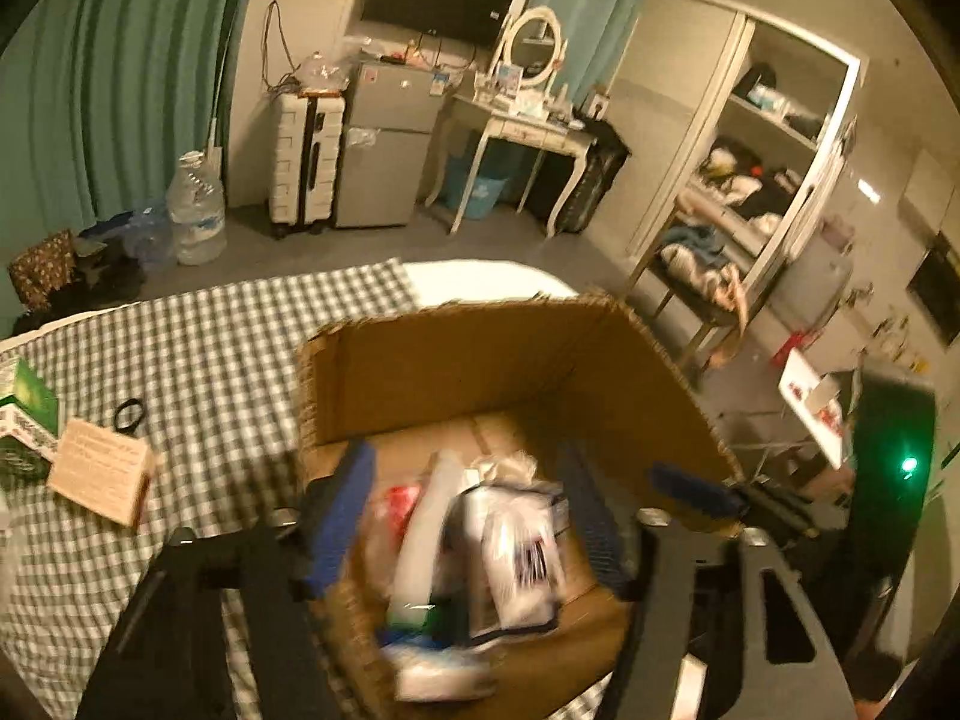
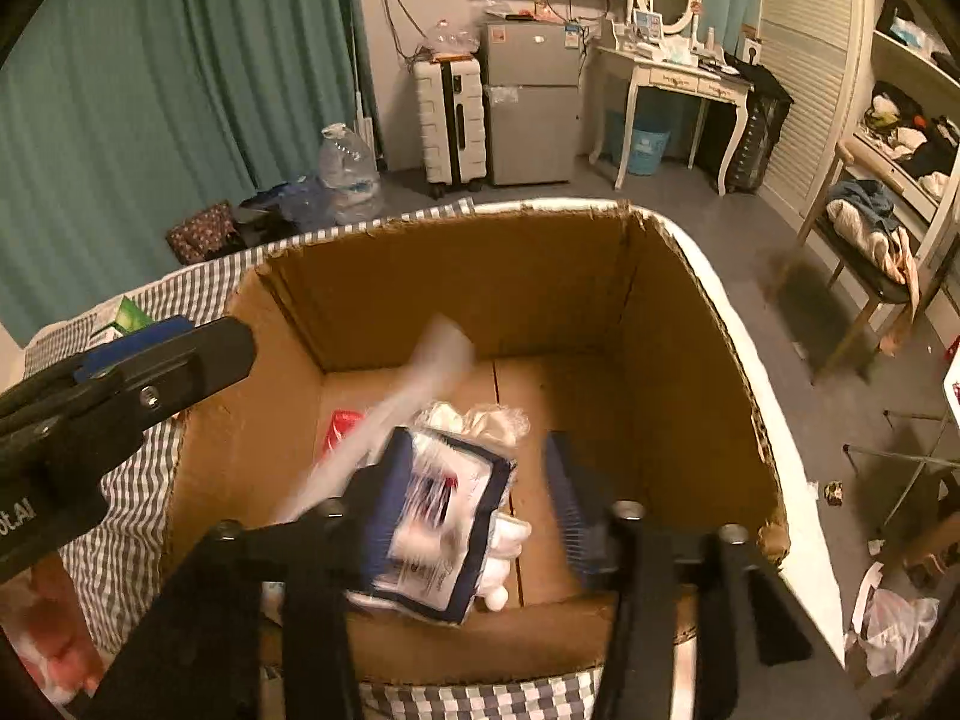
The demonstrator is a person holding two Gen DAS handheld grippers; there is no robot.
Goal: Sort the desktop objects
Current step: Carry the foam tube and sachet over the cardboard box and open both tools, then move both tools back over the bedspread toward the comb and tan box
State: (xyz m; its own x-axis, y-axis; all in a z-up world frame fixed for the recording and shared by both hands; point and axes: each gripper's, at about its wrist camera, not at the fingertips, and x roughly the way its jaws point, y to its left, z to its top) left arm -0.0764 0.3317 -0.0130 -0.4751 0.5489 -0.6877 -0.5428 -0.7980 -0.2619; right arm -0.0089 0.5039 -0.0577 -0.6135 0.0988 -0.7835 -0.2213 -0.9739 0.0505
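Both grippers hang over an open cardboard box (image 2: 672, 324) that sits on a checked cloth (image 1: 198, 348). In the right wrist view, the right gripper (image 2: 474, 510) has its blue-padded fingers apart; a flat packet with a dark blue border (image 2: 447, 516) lies blurred against the left finger and clear of the right one, so nothing is clamped. In the left wrist view, the left gripper (image 1: 465, 516) also stands with its fingers spread, and the blurred items below sit between them without either pad pressing on them. A long white tube (image 2: 384, 414) slants across the inside of the box, smeared by motion. On the box floor lie a small red item (image 2: 342, 426) and a crumpled clear wrapper (image 2: 480, 420), near the back wall. The left gripper's black finger also shows at the left edge of the right wrist view, just above the box's left wall. On the cloth to the left of the box lie a pale card box (image 1: 102, 474), a black ring (image 1: 129, 414) and a green and white carton (image 1: 24, 414). Beyond, on the floor, stand a large water bottle (image 1: 195, 210), a white suitcase (image 1: 306, 162), a small grey fridge (image 1: 387, 144) and a white dressing table (image 1: 522, 126).
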